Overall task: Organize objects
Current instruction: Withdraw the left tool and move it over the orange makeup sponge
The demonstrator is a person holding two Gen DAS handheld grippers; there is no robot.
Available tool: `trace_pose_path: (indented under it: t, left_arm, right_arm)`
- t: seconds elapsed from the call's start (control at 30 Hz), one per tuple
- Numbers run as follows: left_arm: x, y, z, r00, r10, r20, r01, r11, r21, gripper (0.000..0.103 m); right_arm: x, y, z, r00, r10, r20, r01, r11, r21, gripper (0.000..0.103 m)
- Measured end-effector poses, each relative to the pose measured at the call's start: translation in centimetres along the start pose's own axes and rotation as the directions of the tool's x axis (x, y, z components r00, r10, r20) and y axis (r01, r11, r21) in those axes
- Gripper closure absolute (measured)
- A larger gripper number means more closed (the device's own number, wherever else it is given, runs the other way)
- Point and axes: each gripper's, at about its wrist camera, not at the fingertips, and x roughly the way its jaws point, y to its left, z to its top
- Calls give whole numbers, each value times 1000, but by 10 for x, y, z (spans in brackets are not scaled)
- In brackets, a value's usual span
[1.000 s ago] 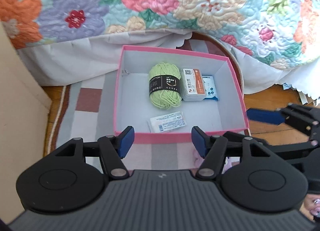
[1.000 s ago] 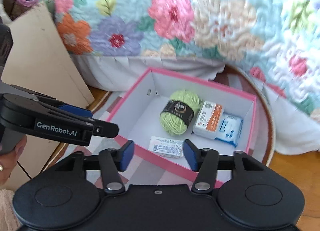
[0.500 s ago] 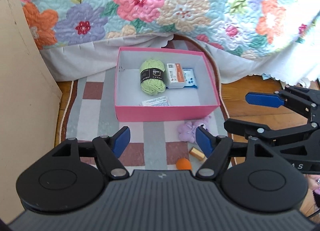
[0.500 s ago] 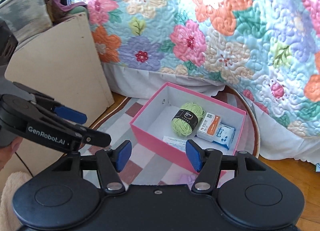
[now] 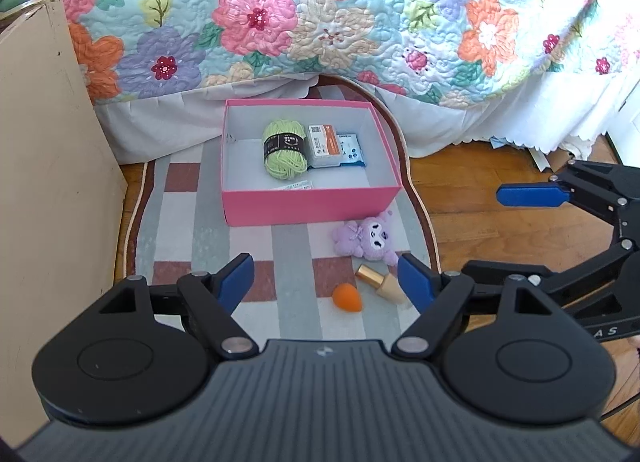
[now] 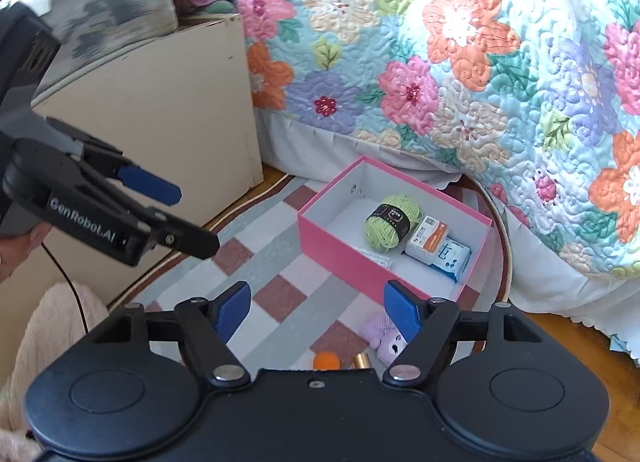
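Both grippers have pulled back and up from the pink box [image 5: 310, 204] over the last second, so the near part of the checked rug [image 5: 180, 222] is now in view. I hold the left gripper [image 5: 325, 276] with its jaws wide and empty; the right gripper [image 6: 316, 308] is likewise wide and empty. The box sits at the far end of the rug, against the bed skirt, and holds a green yarn ball [image 5: 283, 154], an orange-and-white packet [image 5: 326, 144] lying on a blue-and-white pack [image 5: 352, 148], and a flat white sachet [image 5: 296, 185] by its near wall. The wider view exposes three items outside the box: a purple plush toy [image 5: 366, 240] just near of the box's right corner, a gold-capped bottle [image 5: 380, 284] nearer still, and an orange sponge egg [image 5: 347, 297] to its left. I judge the task partly done; these three remain to be boxed, and the plush lies closest to the box.
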Motion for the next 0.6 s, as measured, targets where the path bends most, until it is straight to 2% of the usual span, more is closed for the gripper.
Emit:
trace_pose_path:
  t: [0.23,0.6]
  left_arm:
    - [0,-14,-19,1000,10,-18,-10,1000,28,23]
    - [35,-22,-51,994,8,-106,-7,1000,14,22]
  right_arm:
    - [-12,11,-23,1000,5,-4,-5,1000,-22,21]
    - [-4,5,-62,998,37,-42,-36,999,40,21]
